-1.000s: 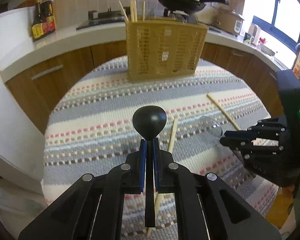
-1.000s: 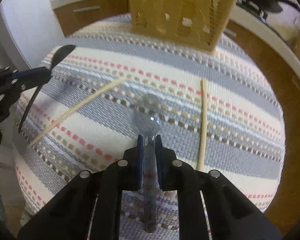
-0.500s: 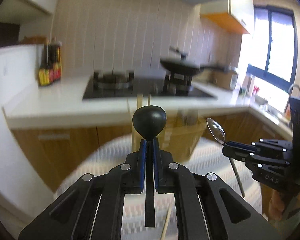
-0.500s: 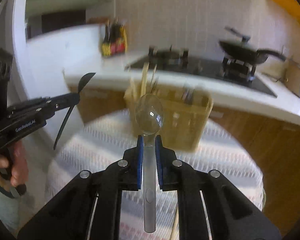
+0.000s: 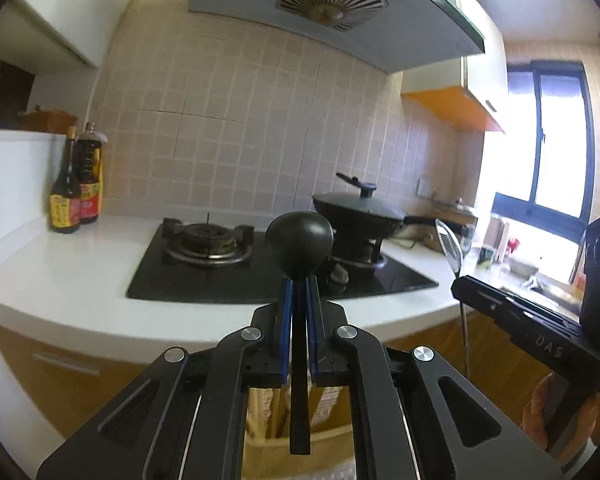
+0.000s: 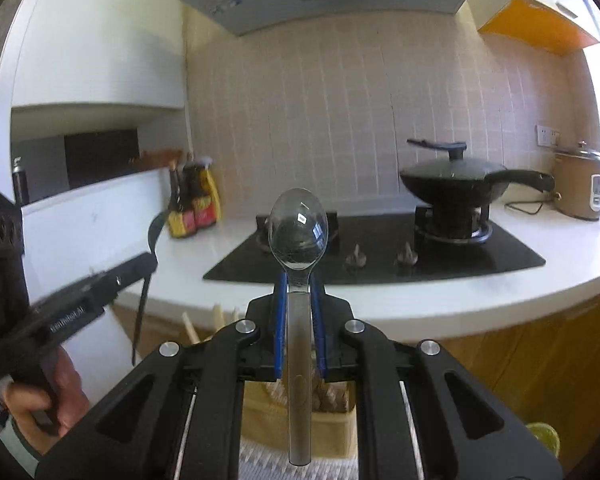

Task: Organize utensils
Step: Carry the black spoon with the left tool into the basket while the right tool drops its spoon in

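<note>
Where a second before both cameras had looked down on the striped cloth with loose chopsticks lying on it, they now faced the tiled wall and the stove (image 5: 204, 256); both hands had come up off the table and the cloth had nearly dropped from view. The left gripper (image 5: 299, 292) was held close to level, tipped slightly down, its blue pads clamped on the handle of the black spoon (image 5: 299, 242), whose round bowl stood up in front of the hob. The right gripper (image 6: 299, 292) sat much the same way, pinched tight on the stem of the clear plastic spoon (image 6: 298, 236), bowl upward and facing the lens. Each tool showed in the other's view: the right one at the left camera's right edge with a hand (image 5: 556, 416) wrapped round its grip, the left one at the right camera's left edge. The yellow utensil basket (image 6: 332, 424) lay low behind the right gripper's frame, chopstick tips (image 6: 216, 316) poking above it. A lidded wok (image 6: 456, 184) sat on the far burner.
</note>
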Motion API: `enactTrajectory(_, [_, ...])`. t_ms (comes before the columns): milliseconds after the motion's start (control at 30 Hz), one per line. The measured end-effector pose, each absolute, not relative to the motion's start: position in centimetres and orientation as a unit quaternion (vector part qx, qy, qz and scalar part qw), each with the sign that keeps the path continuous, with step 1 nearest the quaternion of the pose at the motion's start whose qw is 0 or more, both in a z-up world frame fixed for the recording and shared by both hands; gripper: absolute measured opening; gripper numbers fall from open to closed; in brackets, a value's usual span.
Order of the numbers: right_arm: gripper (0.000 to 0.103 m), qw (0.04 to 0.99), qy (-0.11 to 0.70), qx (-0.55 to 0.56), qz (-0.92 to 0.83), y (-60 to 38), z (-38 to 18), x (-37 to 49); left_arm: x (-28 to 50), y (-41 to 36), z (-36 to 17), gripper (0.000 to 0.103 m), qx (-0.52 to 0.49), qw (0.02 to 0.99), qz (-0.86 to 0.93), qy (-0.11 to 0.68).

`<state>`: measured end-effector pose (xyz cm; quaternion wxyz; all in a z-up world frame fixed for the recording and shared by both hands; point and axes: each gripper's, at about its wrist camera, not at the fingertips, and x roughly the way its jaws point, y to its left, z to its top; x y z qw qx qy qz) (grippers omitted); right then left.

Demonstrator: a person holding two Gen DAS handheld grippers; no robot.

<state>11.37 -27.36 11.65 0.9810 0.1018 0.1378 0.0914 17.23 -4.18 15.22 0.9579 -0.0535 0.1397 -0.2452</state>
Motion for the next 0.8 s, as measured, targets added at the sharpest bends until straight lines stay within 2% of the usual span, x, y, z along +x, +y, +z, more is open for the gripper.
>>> enactTrajectory(367, [0.010,0.975,0.141,0.129,0.113,-27.9,7.2,16.5,21.5,-5.0,11.2,0.005,-0.087,0.960,-0.238,0.121])
enactTrajectory(800, [0.010,0.982,0.131,0.096,0.098,-26.7,4.7,15.6,22.5,-3.4,8.4,0.005,-0.139,0.946,-0.261,0.136])
